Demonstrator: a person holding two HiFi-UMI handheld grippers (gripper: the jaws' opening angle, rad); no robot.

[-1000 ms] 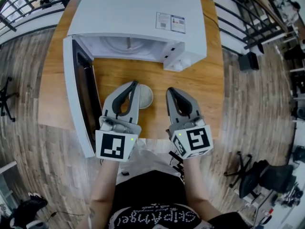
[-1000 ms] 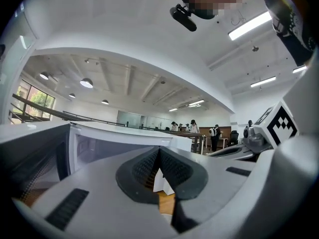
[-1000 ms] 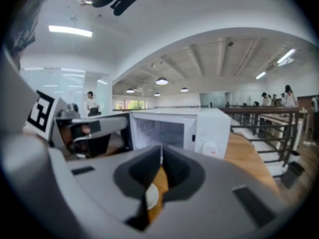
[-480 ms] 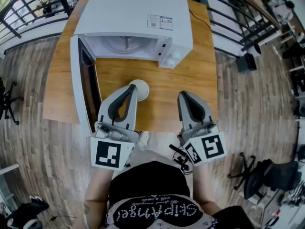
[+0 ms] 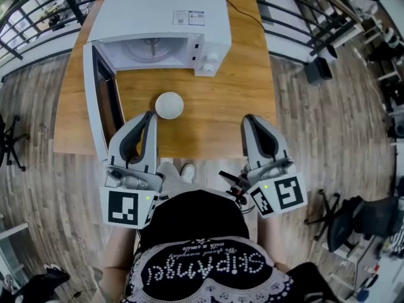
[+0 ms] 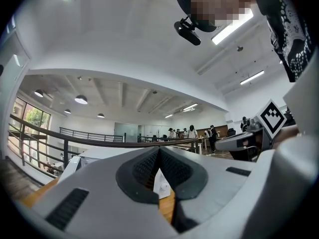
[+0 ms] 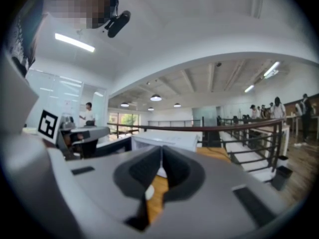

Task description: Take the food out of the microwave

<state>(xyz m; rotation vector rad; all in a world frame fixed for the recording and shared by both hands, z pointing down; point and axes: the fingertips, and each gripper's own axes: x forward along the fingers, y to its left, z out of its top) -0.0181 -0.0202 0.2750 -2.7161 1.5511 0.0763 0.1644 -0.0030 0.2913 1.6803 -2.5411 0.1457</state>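
Note:
A white bowl (image 5: 169, 105) of food stands on the wooden table (image 5: 240, 100) in front of the white microwave (image 5: 161, 17), whose door (image 5: 100, 103) hangs open to the left. The oven cavity (image 5: 149, 50) shows only its turntable. My left gripper (image 5: 150, 115) is shut and holds nothing; its tip sits just left of and nearer than the bowl. My right gripper (image 5: 250, 119) is shut and empty, near the table's front right edge. In the left gripper view the jaws (image 6: 159, 151) meet; in the right gripper view the jaws (image 7: 162, 151) meet too.
The open microwave door juts toward me along the table's left side. Dark railings (image 5: 297, 24) run behind and right of the table. Wood floor surrounds it, with office chairs (image 5: 344, 223) at the right. People stand far off in both gripper views.
Both grippers have drawn back toward me and risen, away from the bowl, which stays on the table. The head view has also pulled back, showing more table.

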